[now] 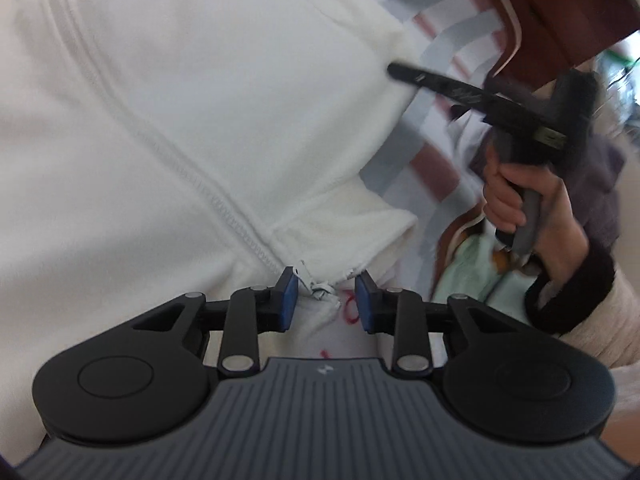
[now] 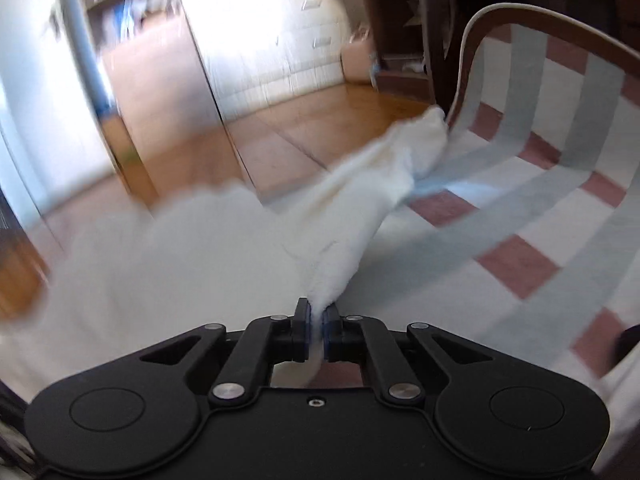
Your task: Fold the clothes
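Observation:
A white fleece garment [image 1: 180, 120] with a stitched seam and a zip lies spread over the bed and fills the left wrist view. My left gripper [image 1: 327, 298] has the zip's bottom end and hem bunched between its blue pads, which stand partly apart and seem to press on the bunch. A hand [image 1: 516, 200] holds my right gripper [image 1: 394, 69] at the garment's right edge. In the right wrist view the right gripper [image 2: 319, 322] is shut on a narrow fold of the white garment [image 2: 372, 200], which stretches away toward the bed's rim.
A checked bedspread [image 2: 520, 208] in grey, white and dusty pink covers the bed. A dark wooden bed frame [image 2: 516, 14] curves round its end. Beyond lie a wooden floor [image 2: 320, 128], white drawers [image 2: 304, 32] and shelves. A pale green item [image 1: 468, 268] lies at the bed's edge.

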`<state>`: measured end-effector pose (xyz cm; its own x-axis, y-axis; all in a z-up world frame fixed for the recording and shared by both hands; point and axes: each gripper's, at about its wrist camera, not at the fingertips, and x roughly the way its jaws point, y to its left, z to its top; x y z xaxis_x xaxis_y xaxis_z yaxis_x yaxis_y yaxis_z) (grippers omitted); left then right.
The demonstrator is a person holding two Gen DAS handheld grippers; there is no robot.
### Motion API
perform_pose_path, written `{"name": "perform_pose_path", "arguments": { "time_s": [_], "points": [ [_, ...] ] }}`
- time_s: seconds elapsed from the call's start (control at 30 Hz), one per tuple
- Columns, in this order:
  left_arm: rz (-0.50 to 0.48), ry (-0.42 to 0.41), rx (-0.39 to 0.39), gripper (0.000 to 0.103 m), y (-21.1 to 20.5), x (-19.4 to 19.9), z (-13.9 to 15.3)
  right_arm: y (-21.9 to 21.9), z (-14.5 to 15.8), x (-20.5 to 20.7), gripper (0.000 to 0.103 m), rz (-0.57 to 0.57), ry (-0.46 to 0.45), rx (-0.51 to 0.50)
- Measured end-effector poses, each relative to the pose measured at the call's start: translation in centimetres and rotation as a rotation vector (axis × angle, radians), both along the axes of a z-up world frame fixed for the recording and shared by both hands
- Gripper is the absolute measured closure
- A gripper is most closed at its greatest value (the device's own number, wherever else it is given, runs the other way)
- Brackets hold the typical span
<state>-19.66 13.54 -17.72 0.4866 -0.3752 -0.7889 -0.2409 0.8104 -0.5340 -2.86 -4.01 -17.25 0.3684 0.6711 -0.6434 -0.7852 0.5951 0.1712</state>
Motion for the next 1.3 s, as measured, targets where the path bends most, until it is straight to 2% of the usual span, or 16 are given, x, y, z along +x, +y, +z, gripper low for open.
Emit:
{"name": "perform_pose_path", "arguments": {
  "time_s": [0.07,0.23,0.33,0.4,0.47,0.53,0.6,0.63,0.67,0.83,0.9,0.97,1.07,1.17,1.23,1.3],
  "points": [
    [0.002,0.015,0.001,0.073,-0.1,0.2,0.1,0.6,-2.6,0.8,0.092,-0.041,0.065,-0.097],
    [0.080,-0.060,0.040,0.059,2.3,-3.0,4.6,-1.6,0.1,-0.7,0.076,-0.088,0.140,-0.009],
    [0.159,-0.021,0.080,0.059,5.1,-5.6,5.8,-2.6,1.6,-1.9,0.071,0.064,0.208,0.037],
    [0.198,0.012,0.104,0.059,6.6,-7.1,5.9,-3.0,1.8,-3.0,0.056,0.191,0.323,0.057],
    [0.223,0.050,0.121,0.059,7.2,-7.9,4.9,-3.1,1.2,-4.7,0.049,0.293,0.405,0.035],
    [0.231,0.096,0.116,0.059,7.0,-8.0,3.4,-2.9,0.1,-6.5,0.048,0.356,0.404,-0.020],
    [0.225,0.136,0.091,0.059,6.7,-7.7,1.8,-2.4,-1.1,-7.9,0.049,0.370,0.359,-0.077],
    [0.223,0.158,0.090,0.059,6.3,-7.4,1.3,-2.0,-1.7,-8.6,0.060,0.374,0.331,-0.106],
    [0.219,0.169,0.093,0.059,5.9,-7.3,1.0,-1.7,-2.0,-9.3,0.093,0.384,0.292,-0.129],
    [0.118,0.056,0.166,0.057,2.9,-6.3,3.5,-3.6,3.0,-10.8,0.095,0.461,0.165,-0.026],
    [0.073,0.087,0.130,0.049,2.1,-5.3,2.1,-3.4,3.0,-11.1,0.096,0.450,0.078,-0.130],
    [0.091,0.166,0.026,0.045,2.3,-4.7,-0.6,-2.1,1.4,-11.8,0.097,0.462,-0.001,-0.264],
    [0.153,0.171,-0.108,0.040,3.7,-5.7,-2.3,-0.7,-0.9,-11.8,0.097,0.457,0.026,-0.378],
    [0.197,0.172,-0.171,0.040,4.9,-6.6,-2.5,0.3,-1.4,-12.6,0.094,0.457,0.053,-0.437],
    [0.195,0.156,-0.134,0.040,4.6,-6.9,-1.9,0.7,-0.8,-13.2,0.093,0.462,0.056,-0.462],
    [0.187,0.122,-0.034,0.040,3.9,-7.0,-0.5,0.5,0.7,-13.1,0.088,0.450,0.079,-0.444]
  ]
}}
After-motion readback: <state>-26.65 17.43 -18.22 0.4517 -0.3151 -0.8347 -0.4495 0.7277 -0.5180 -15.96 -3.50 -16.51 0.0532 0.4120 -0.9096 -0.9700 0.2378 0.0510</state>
